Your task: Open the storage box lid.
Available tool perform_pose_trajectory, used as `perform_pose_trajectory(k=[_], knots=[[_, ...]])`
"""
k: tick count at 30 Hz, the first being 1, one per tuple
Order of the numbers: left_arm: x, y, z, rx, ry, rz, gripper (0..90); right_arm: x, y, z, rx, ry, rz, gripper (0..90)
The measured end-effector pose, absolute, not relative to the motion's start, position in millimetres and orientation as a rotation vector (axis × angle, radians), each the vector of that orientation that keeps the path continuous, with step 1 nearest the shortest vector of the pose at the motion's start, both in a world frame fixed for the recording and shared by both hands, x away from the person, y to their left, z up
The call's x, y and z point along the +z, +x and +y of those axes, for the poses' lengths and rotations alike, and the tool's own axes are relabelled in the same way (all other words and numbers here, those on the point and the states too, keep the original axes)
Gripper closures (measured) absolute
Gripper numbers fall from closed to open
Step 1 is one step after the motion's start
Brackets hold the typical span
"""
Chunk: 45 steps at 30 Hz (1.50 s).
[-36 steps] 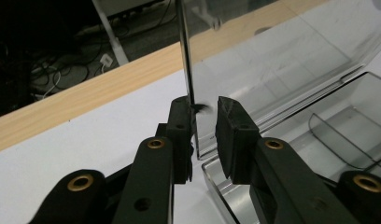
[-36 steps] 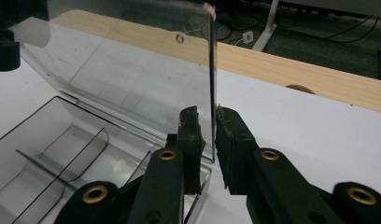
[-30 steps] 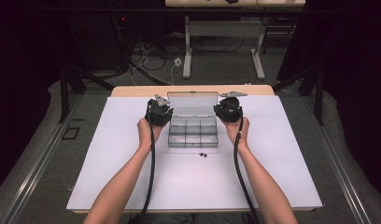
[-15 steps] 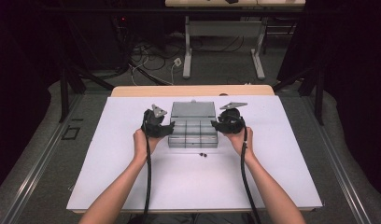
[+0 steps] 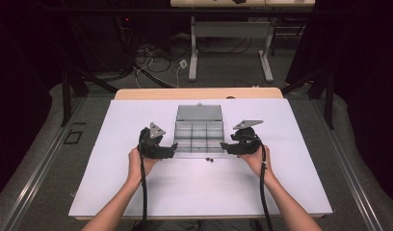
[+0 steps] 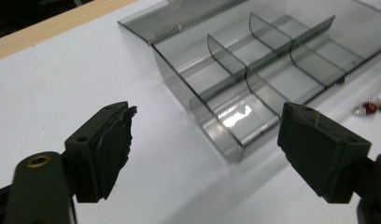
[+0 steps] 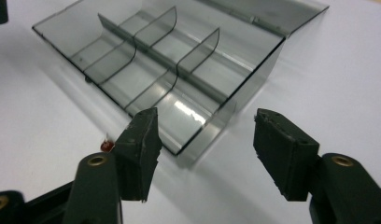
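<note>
White sheeting covers the counter (image 5: 137,192), and behind it the dark room shows cables on the floor and the legs of another desk. On the sheet stands a grey transparent organizer box (image 5: 199,137) with its lid (image 5: 199,113) lying flat open toward the far side and its compartments empty.

A second ago both claws were at the far corners of the box, beside the lid. Now the hands are nearer to the person, and each claw sits at a near corner of the box: the left claw (image 5: 171,148) at the left one, the right claw (image 5: 226,147) at the right one. Both claws have just been opening. In the left gripper view the left claw (image 6: 205,149) stands wide with the box corner beyond its tips, not between them, and nothing is held. The right claw (image 7: 205,149) is also apart, with the other near corner just ahead of it, untouched.

Two small red pieces (image 5: 208,158) lie on the sheet just before the front wall of the box. I judge that the lid work is finished and that the hands now go toward these pieces, perhaps to put them in a compartment.
</note>
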<state>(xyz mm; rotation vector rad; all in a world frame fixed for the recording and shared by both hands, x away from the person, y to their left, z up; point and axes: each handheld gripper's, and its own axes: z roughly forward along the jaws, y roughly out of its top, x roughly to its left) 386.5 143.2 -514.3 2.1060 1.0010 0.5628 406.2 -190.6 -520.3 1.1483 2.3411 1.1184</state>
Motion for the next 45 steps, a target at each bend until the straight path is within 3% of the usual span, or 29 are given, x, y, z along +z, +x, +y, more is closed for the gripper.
perform_pose_trajectory(k=[25,45], knots=[[-520.3,333.6,163.5,0.524,2.179,0.971,2.7,-522.6,371.6,-198.5,1.163,1.088,2.443,25.4],[-527.4,308.2,181.3,0.496,2.211,0.982,0.0,-528.7,367.8,-187.7,1.175,1.053,2.507,0.0]])
